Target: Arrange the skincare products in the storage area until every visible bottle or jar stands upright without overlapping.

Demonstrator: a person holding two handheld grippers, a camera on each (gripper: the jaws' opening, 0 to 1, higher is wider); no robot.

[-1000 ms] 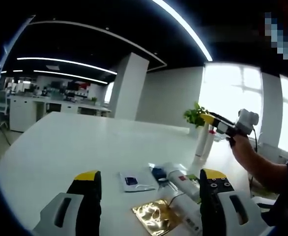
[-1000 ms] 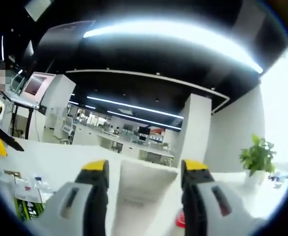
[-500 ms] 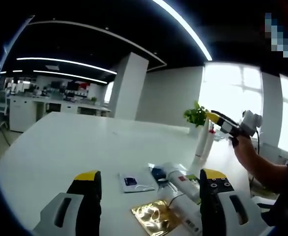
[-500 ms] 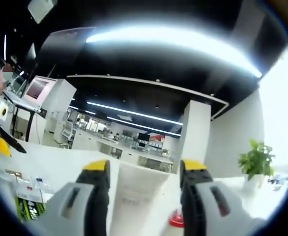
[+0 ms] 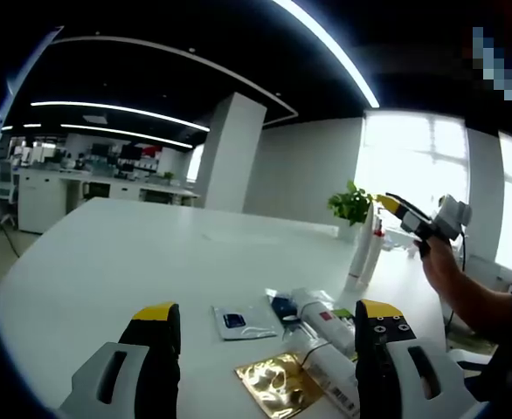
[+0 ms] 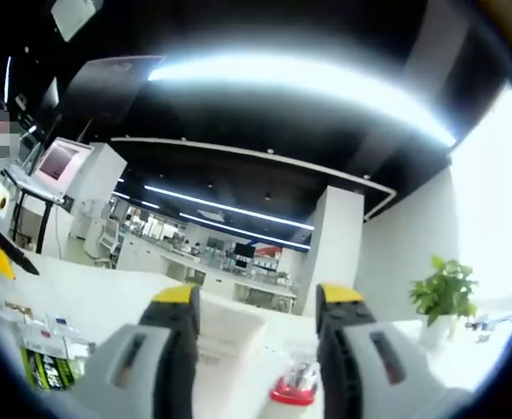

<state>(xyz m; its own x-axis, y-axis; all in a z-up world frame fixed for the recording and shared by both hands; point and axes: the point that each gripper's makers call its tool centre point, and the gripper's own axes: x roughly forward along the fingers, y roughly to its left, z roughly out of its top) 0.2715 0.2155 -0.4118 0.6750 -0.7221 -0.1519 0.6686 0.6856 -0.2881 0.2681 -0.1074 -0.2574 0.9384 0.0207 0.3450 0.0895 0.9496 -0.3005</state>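
the right hand-held gripper (image 5: 402,209) hovers released above two tall white tubes (image 5: 362,254) standing upright on the white surface (image 5: 134,253). the left hand-held gripper (image 5: 265,327), also released, faces lying white tubes (image 5: 321,316); standing one up seems next.

Daylight floods through tall windows (image 5: 431,188) at the right of the left gripper view, blowing them out to white, while ceiling light strips (image 5: 116,112) streak a dark ceiling. The white table (image 5: 125,253) gleams evenly. The right gripper view is hazy, perhaps motion-blurred, with a glaring overhead strip (image 6: 300,83); fisheye curvature bends both views' edges.
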